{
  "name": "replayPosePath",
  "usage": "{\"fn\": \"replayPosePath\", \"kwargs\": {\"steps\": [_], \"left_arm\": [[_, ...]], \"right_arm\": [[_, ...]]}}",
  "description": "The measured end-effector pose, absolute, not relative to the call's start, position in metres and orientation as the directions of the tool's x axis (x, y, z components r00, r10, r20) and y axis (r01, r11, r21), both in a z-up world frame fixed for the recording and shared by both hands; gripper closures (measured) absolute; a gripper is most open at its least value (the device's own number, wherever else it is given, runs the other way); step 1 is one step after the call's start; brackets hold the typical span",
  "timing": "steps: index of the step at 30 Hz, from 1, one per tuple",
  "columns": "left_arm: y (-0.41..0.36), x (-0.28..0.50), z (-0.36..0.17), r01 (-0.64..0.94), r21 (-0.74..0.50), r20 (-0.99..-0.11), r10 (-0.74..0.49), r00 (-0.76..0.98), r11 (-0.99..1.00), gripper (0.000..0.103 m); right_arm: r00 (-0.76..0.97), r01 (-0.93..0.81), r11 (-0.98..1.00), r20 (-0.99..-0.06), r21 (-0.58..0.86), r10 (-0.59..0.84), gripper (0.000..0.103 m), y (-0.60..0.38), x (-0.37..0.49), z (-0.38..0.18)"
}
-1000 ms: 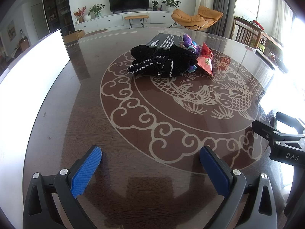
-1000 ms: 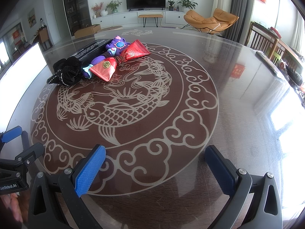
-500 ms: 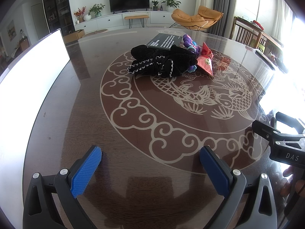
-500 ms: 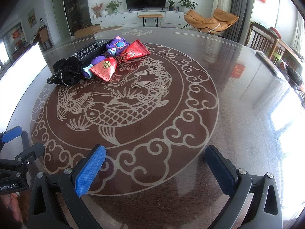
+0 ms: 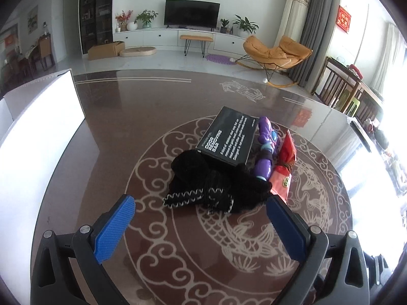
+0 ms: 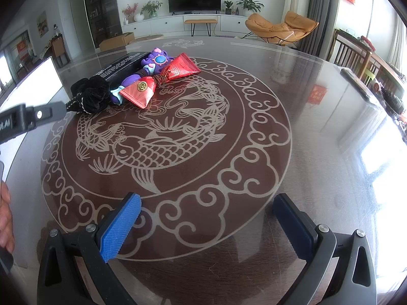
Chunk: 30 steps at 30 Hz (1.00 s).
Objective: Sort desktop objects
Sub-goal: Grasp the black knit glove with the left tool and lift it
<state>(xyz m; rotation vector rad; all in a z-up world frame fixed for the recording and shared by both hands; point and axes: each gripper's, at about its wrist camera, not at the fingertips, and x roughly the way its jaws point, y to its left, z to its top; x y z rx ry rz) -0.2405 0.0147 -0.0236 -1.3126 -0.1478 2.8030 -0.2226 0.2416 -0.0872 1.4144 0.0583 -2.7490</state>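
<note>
Jaws wide before black knitwear (image 5: 211, 185)

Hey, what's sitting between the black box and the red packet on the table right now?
The purple toy lies between the black box and the red packet, lengthwise alongside both. It shows in the left wrist view, and again in the right wrist view.

Table (image 6: 318, 152): dark brown, glossy, w/ pale fish (image 6: 152, 150) motif ringed by cloud scrolls. Knit item (image 5: 211, 183) is seen as black w/ white zigzag stitching. Box (image 5: 229, 136): black, white lettering. Toy (image 5: 265, 150): purple w/ blue disc, pink bits. Packet (image 6: 162, 81): red, gold emblem. Gripper pads (image 5: 114, 231) are blue, ribbed; frames black. Panel (image 5: 35, 139) at left: white.
</note>
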Motion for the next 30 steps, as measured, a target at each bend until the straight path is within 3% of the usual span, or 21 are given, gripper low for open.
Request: {"fn": "replayPosePath", "kwargs": {"steps": [6, 15, 20, 24, 25, 26, 28, 29, 30], "left_arm": [[0.030, -0.278, -0.052, 0.043, -0.029, -0.826, 0.000, -0.564, -0.999, 0.000], [-0.015, -0.213, -0.050, -0.072, -0.011, -0.793, 0.052, -0.607, -0.997, 0.000], [-0.014, -0.225, -0.044, -0.110, -0.104, -0.785, 0.149, -0.601, -0.988, 0.000], [0.016, -0.253, -0.056, -0.148, -0.054, -0.827, 0.127, -0.548, -0.988, 0.000], [0.021, -0.257, -0.059, -0.150, -0.034, -0.833, 0.111, -0.542, -0.988, 0.002], [0.023, -0.258, -0.061, -0.157, -0.026, -0.831, 0.109, -0.545, -0.987, 0.012], [0.024, -0.255, -0.061, -0.157, 0.015, -0.816, 0.078, -0.572, -0.988, 0.060], [0.022, -0.252, -0.059, -0.165, 0.000, -0.810, 0.096, -0.579, -0.986, 0.068], [0.020, -0.248, -0.059, -0.165, 0.000, -0.812, 0.096, -0.575, -0.986, 0.069]], "right_arm": [[-0.581, 0.061, -0.998, -0.814, -0.011, -0.027, 0.000, 0.242, -0.223, -0.087], [-0.581, 0.062, -0.998, -0.814, -0.011, -0.027, 0.000, 0.242, -0.223, -0.087], [-0.581, 0.062, -0.998, -0.814, -0.011, -0.027, 0.000, 0.242, -0.223, -0.087], [-0.581, 0.062, -0.998, -0.814, -0.011, -0.027, 0.000, 0.242, -0.223, -0.087], [-0.581, 0.062, -0.998, -0.814, -0.011, -0.027, 0.000, 0.242, -0.223, -0.087], [-0.581, 0.062, -0.998, -0.814, -0.011, -0.027, 0.000, 0.242, -0.223, -0.087], [-0.581, 0.062, -0.998, -0.814, -0.011, -0.028, 0.000, 0.242, -0.223, -0.087], [-0.581, 0.062, -0.998, -0.814, -0.011, -0.028, 0.000, 0.242, -0.223, -0.087], [-0.581, 0.062, -0.998, -0.814, -0.011, -0.028, 0.000, 0.242, -0.223, -0.087]]}}
